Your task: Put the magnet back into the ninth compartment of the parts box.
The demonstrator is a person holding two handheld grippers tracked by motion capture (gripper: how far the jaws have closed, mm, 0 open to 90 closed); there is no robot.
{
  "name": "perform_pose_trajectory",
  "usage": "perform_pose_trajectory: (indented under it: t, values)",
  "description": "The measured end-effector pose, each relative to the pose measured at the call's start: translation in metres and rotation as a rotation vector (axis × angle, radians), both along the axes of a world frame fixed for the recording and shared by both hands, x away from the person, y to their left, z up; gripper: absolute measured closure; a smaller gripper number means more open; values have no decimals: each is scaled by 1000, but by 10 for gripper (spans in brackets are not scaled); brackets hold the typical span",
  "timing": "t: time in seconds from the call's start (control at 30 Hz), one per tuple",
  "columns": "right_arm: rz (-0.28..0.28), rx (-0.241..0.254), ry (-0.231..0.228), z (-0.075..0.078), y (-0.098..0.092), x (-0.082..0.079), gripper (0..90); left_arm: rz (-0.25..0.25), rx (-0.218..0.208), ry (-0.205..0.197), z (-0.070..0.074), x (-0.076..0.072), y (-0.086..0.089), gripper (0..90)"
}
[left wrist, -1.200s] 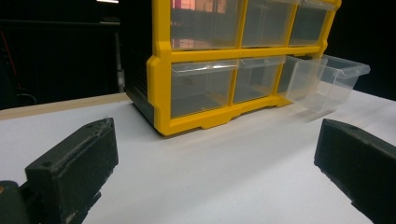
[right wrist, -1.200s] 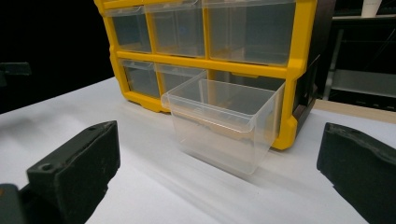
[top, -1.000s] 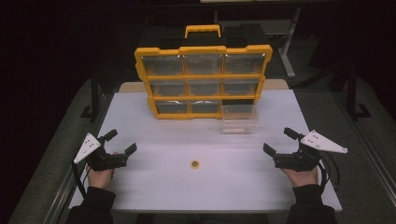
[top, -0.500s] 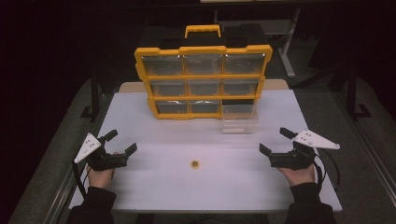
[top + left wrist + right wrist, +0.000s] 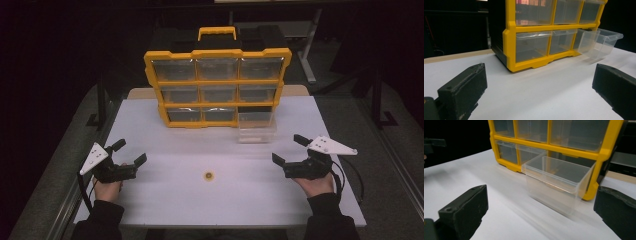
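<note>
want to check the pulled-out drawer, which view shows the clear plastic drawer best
The right gripper view: the clear plastic drawer sits close and central, open top and walls plain. The left gripper view catches it far right, at an angle. The high view shows it small, before the yellow organiser.

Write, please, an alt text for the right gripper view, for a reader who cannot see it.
A clear plastic drawer stands pulled out of the bottom row of a yellow drawer organizer on a white table. The right gripper faces it, its two black jaws wide apart and holding nothing.
</note>
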State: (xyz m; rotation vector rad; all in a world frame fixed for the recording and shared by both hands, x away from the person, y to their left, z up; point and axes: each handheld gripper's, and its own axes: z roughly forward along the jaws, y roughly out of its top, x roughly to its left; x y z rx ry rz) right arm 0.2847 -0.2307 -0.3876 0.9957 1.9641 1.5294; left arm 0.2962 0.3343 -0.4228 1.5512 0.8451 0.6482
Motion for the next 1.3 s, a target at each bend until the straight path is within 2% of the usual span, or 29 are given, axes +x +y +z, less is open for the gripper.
perform_pose_trajectory:
  t: [0.43, 0.9, 1.3]
  values:
    - [57, -25, -9, 12, 18, 6, 0, -1, -1, 0, 0, 0, 0, 0]
    - [110, -58, 8, 15, 36, 10, 0, -5, 5, 1, 0, 0, 0, 0]
    - [165, -88, 43, 14, 53, 14, 0, -4, -3, -5, 0, 0, 0, 0]
